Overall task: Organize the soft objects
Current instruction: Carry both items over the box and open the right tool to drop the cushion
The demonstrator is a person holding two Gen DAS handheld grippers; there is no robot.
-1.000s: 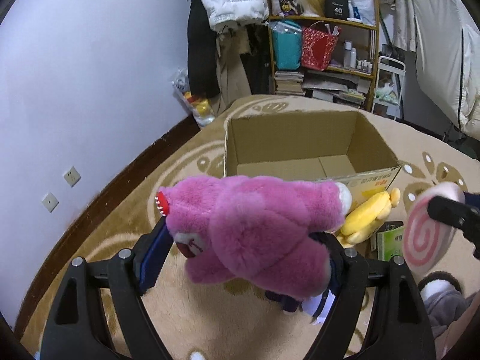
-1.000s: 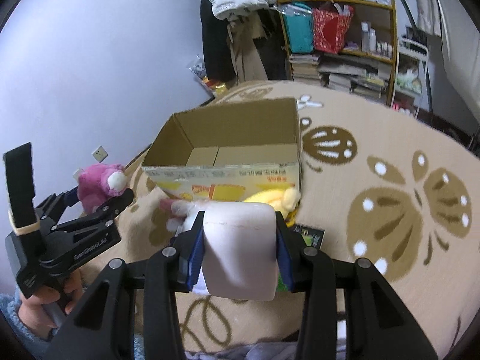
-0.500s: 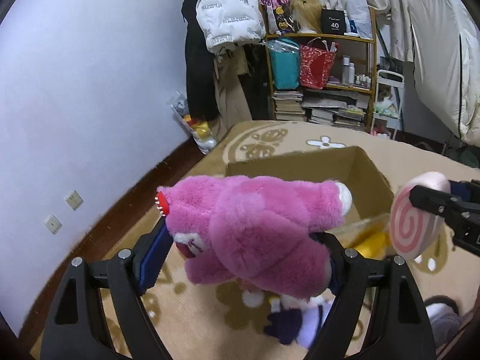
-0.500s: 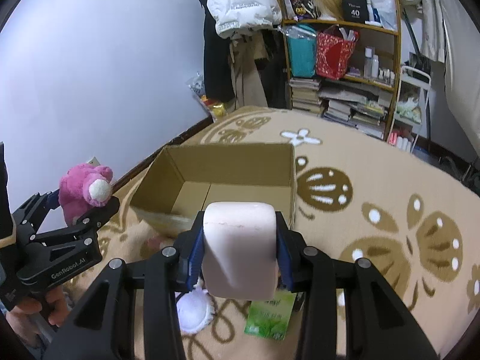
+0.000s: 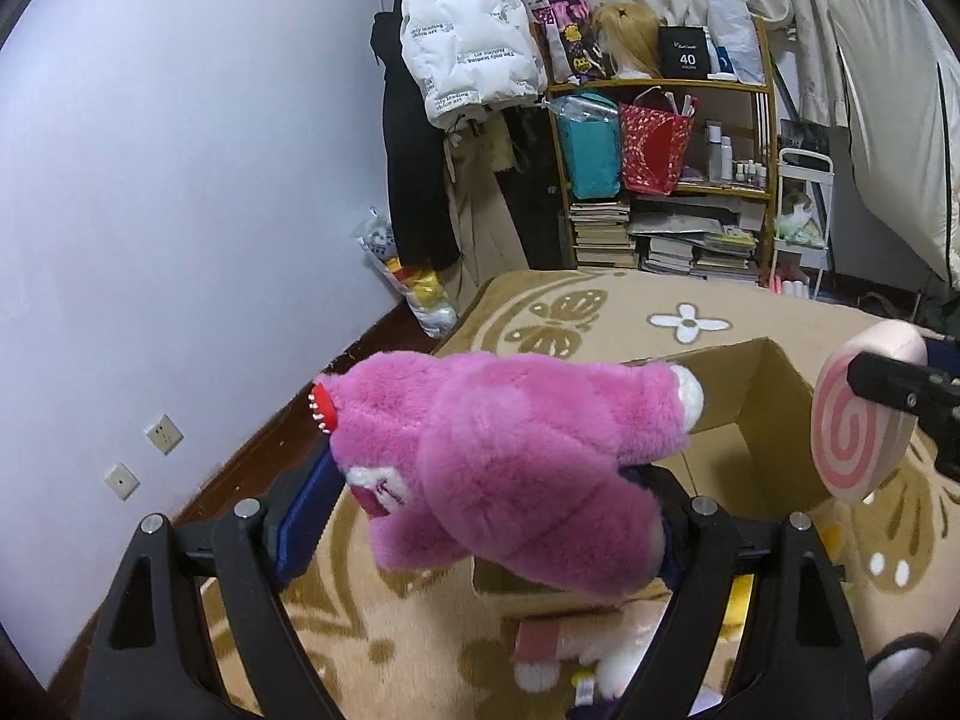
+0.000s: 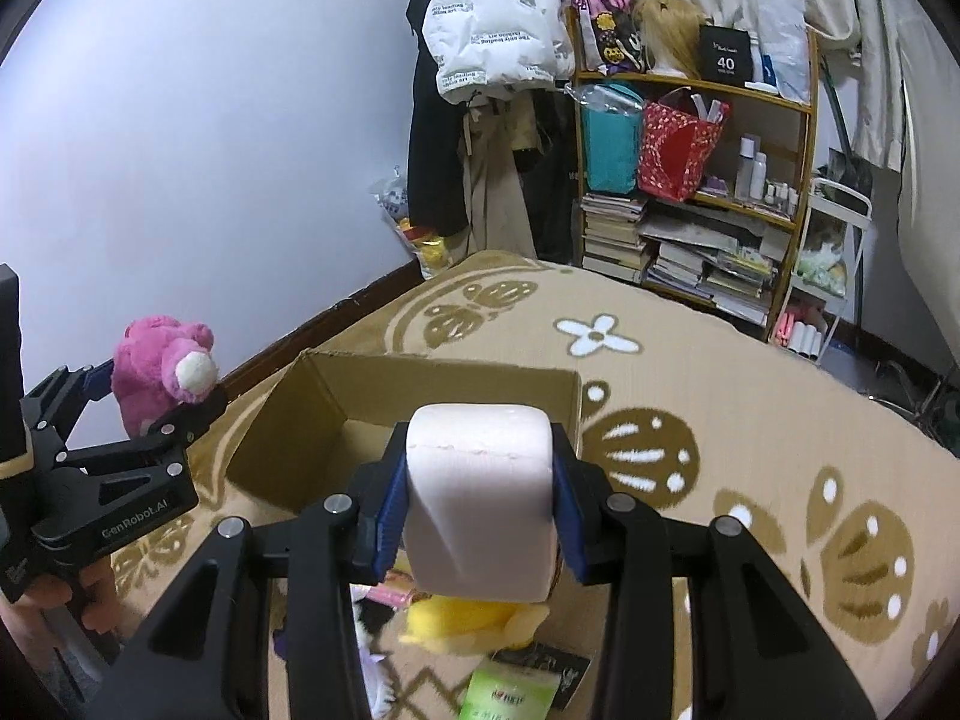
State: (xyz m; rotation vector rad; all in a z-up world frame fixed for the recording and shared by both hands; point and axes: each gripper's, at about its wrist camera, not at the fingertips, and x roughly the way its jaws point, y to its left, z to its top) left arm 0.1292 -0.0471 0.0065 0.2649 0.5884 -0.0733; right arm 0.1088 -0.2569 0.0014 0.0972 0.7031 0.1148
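My left gripper (image 5: 480, 504) is shut on a pink plush bear (image 5: 510, 450), held in the air above the near left side of an open cardboard box (image 5: 774, 414). The bear also shows in the right wrist view (image 6: 162, 378). My right gripper (image 6: 477, 510) is shut on a pale pink swirl-roll cushion (image 6: 480, 498), held above the box's near edge (image 6: 420, 396). The cushion's swirl face shows in the left wrist view (image 5: 858, 420). The box looks empty inside.
A yellow plush (image 6: 468, 621), a green packet (image 6: 510, 693) and other soft toys (image 5: 576, 654) lie on the patterned rug (image 6: 720, 396) in front of the box. A cluttered shelf (image 6: 696, 192), hanging coats (image 6: 492, 30) and a wall stand beyond.
Both grippers have risen and moved forward toward the box with their loads. The box now lies under and just ahead of them; the floor toys have dropped to the bottom of the views.
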